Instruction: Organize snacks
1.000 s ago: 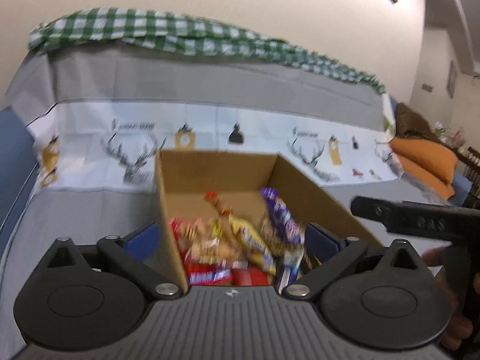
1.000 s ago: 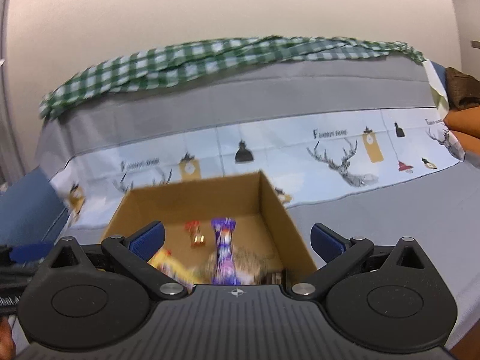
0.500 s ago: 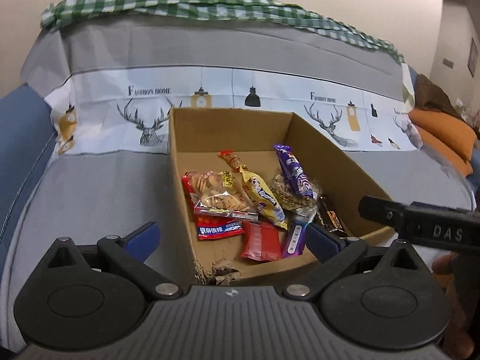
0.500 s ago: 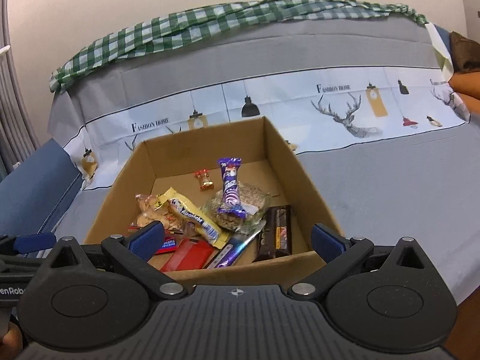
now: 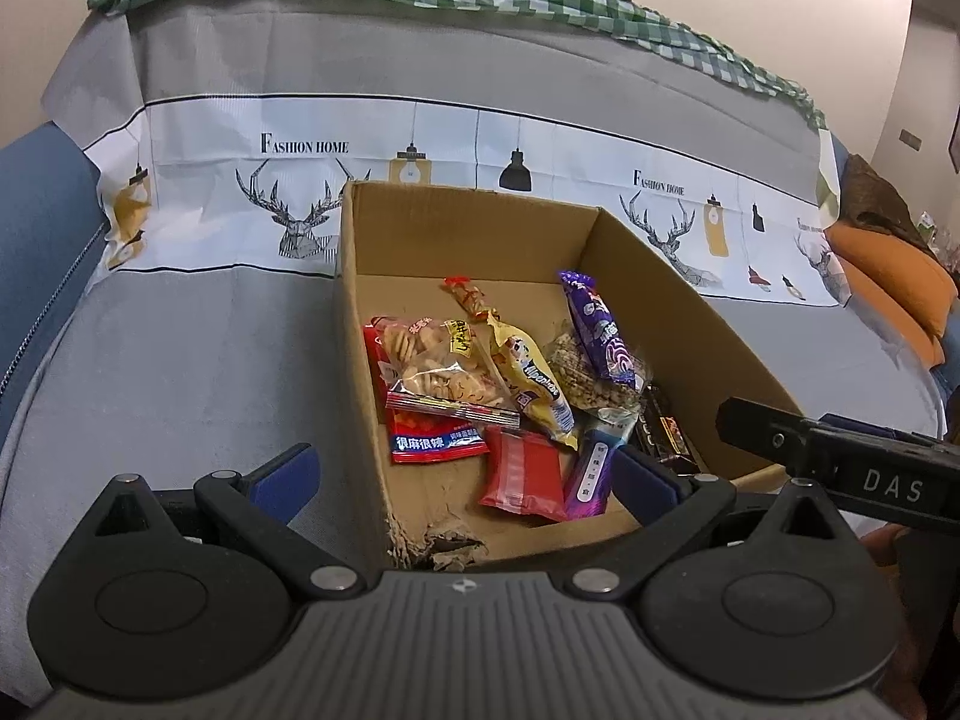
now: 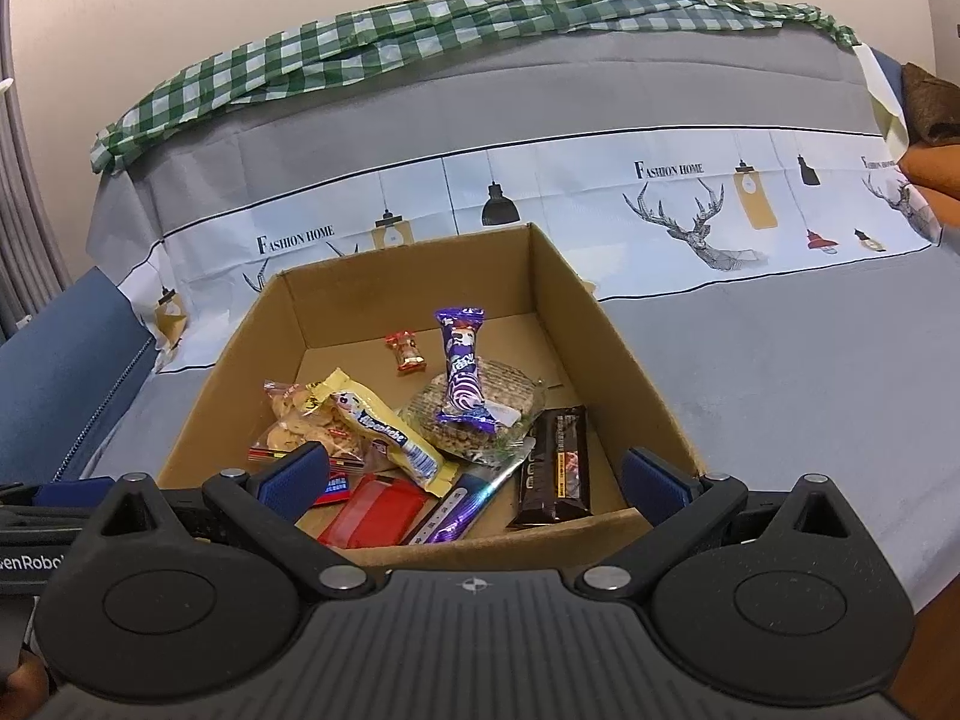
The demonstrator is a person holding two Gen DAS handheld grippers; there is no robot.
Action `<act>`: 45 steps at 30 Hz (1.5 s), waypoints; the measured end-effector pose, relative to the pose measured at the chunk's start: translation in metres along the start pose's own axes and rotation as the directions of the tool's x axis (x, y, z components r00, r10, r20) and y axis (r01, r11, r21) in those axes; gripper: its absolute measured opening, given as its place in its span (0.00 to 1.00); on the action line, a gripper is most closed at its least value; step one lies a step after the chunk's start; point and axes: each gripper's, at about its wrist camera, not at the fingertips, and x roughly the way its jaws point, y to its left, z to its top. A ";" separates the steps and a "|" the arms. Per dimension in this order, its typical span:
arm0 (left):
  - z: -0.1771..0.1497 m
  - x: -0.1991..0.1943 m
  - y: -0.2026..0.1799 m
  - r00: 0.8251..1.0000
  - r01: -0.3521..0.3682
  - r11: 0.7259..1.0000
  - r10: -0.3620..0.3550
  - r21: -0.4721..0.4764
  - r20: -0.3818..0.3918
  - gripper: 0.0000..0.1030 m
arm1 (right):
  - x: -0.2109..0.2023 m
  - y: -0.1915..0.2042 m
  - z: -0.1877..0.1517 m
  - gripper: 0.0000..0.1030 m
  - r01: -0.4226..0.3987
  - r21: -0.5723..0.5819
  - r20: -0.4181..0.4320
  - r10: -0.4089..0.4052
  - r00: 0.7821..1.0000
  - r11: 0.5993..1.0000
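Facing you is an open brown cardboard box sitting on a sofa seat covered by a grey cloth with printed deer. All the snacks you can see lie inside the box, none on the cloth beside it. That fits either a pile gathered into the box or one waiting to be sorted out of it.

Against the box's near wall lie a flat red packet, a slim purple stick pack and a dark brown chocolate bar. Further in, a purple wrapped bar rests on a clear pack of round grain cakes, a yellow wrapped bar overlaps a clear bag of small biscuits, and a small red candy lies apart near the far wall.

Your left gripper and right gripper both hover at the box's near edge, jaws spread wide, holding and touching nothing.
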 end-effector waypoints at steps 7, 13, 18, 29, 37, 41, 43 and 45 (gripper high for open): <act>0.000 -0.001 0.000 1.000 0.009 1.000 -0.009 -0.006 0.003 1.00 | 0.002 0.003 0.000 0.99 0.007 -0.018 -0.003 -0.007 1.000 1.000; 0.000 -0.001 0.000 1.000 0.010 1.000 -0.010 -0.007 0.001 1.00 | 0.002 0.005 -0.001 0.99 0.014 -0.032 -0.003 -0.014 1.000 0.999; 0.000 -0.001 0.000 1.000 0.011 1.000 -0.011 -0.006 0.002 1.00 | 0.002 0.006 -0.001 0.99 0.015 -0.039 -0.003 -0.015 1.000 0.999; -0.001 -0.001 0.001 1.000 0.016 1.000 -0.016 -0.011 -0.003 1.00 | 0.003 0.007 -0.001 0.99 0.016 -0.046 -0.004 -0.016 1.000 0.999; -0.001 0.000 0.002 1.000 0.019 1.000 -0.019 -0.009 -0.002 1.00 | 0.004 0.007 -0.001 0.99 0.015 -0.046 -0.005 -0.016 1.000 0.999; -0.002 0.000 0.002 1.000 0.019 1.000 -0.019 -0.009 -0.002 1.00 | 0.004 0.007 -0.001 0.99 0.016 -0.046 -0.006 -0.016 1.000 0.999; -0.001 0.000 0.002 1.000 0.019 1.000 -0.019 -0.009 -0.003 1.00 | 0.004 0.007 -0.001 0.99 0.016 -0.046 -0.005 -0.017 1.000 0.999; -0.001 0.000 0.002 1.000 0.019 1.000 -0.019 -0.009 -0.002 1.00 | 0.004 0.007 -0.001 0.99 0.016 -0.046 -0.005 -0.016 1.000 0.999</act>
